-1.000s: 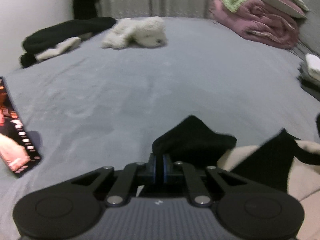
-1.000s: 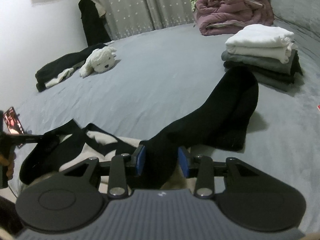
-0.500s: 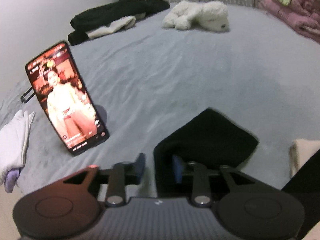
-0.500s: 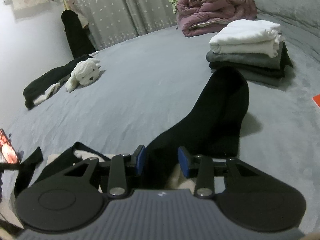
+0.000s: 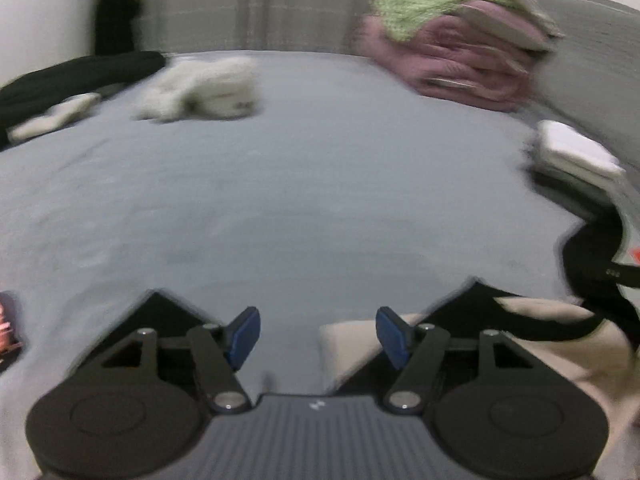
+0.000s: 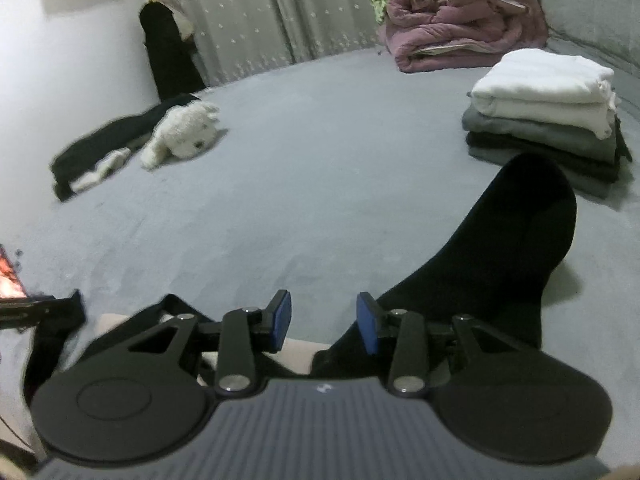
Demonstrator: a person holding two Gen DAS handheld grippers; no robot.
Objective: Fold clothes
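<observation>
A cream garment with black trim [image 5: 536, 320] lies on the grey bed [image 5: 320, 200] just under and to the right of my left gripper [image 5: 319, 336]. Its jaws are opening, with only bed sheet showing between the blue pads [image 5: 244, 336]. In the right wrist view a long black sleeve [image 6: 500, 260] runs from the lower middle up to the right. My right gripper [image 6: 324, 320] stands open just left of that sleeve, with sheet and a bit of cream cloth [image 6: 296, 350] in its gap.
A folded stack of white, grey and black clothes [image 6: 544, 120] sits at the right. A rolled pink quilt [image 6: 464, 36] lies behind it. A white plush dog [image 6: 184, 136] and dark clothes [image 6: 112, 136] lie far left. A propped phone [image 6: 10, 276] stands at the left edge.
My left gripper let go of the black cloth corner and its jaws spread wide; its view swung back to the right. The sleeve that sat between my right gripper's pads now lies beside the right pad.
</observation>
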